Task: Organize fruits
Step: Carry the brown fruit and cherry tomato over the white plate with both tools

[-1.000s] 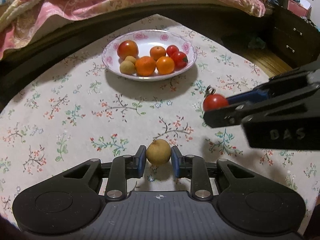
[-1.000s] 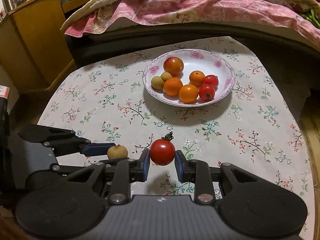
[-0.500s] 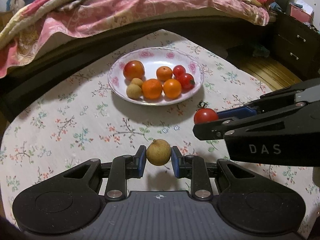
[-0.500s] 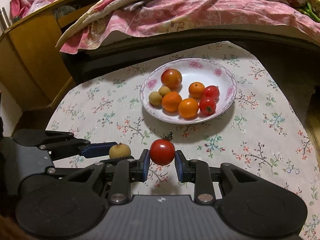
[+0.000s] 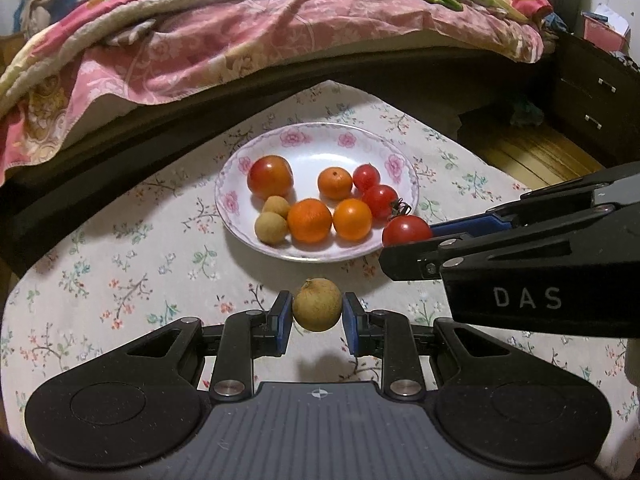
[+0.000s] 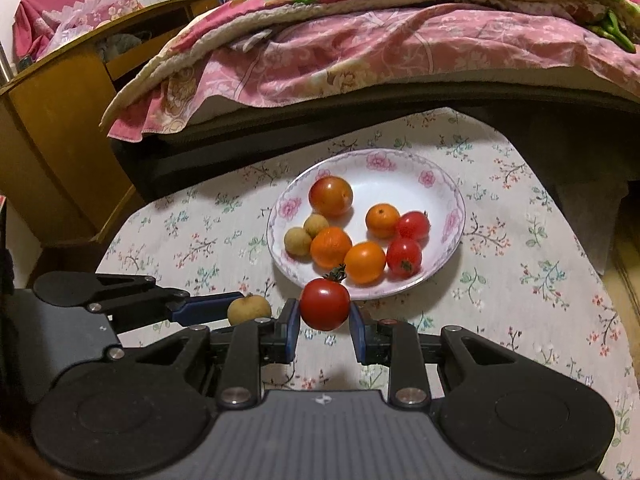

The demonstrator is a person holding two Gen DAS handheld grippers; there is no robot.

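Left gripper (image 5: 317, 316), black with blue pads, is clamped on a small round tan-brown longan (image 5: 317, 310), held clear above the cream floral tablecloth (image 5: 120, 280); the fruit's shadow falls on the cloth just below it. In the right wrist view the same longan (image 6: 249, 309) shows at the left gripper's tip, low left of the plate.

Right gripper (image 6: 325, 322), same black build with blue pads, is clamped on a round red cherry tomato with a green stem (image 6: 325, 303), lifted off the cloth. From the left wrist view this tomato (image 5: 407, 230) sits at the near right rim of the plate; can't tell whether it is over the rim or just short of it. Right gripper body carries white "DAS" lettering (image 5: 527, 298).

Further out, a white shallow ceramic plate with pink flower rim (image 5: 312, 138) rests on the tablecloth. In it: a large red-orange tomato (image 5: 270, 176) at back left, two small tan longans (image 5: 272, 220) touching each other at near left, three orange mandarins (image 5: 310, 220), two side by side in front and one behind, and two red cherry tomatoes (image 5: 374, 190) on the right.

Beyond the table, a dark bed frame (image 5: 280, 92) with a pink patterned quilt (image 5: 240, 48) draped over the edge. Wooden cabinet (image 6: 60, 120) at far left in the right wrist view; dark drawer unit (image 5: 592, 100) at far right in the left wrist view.
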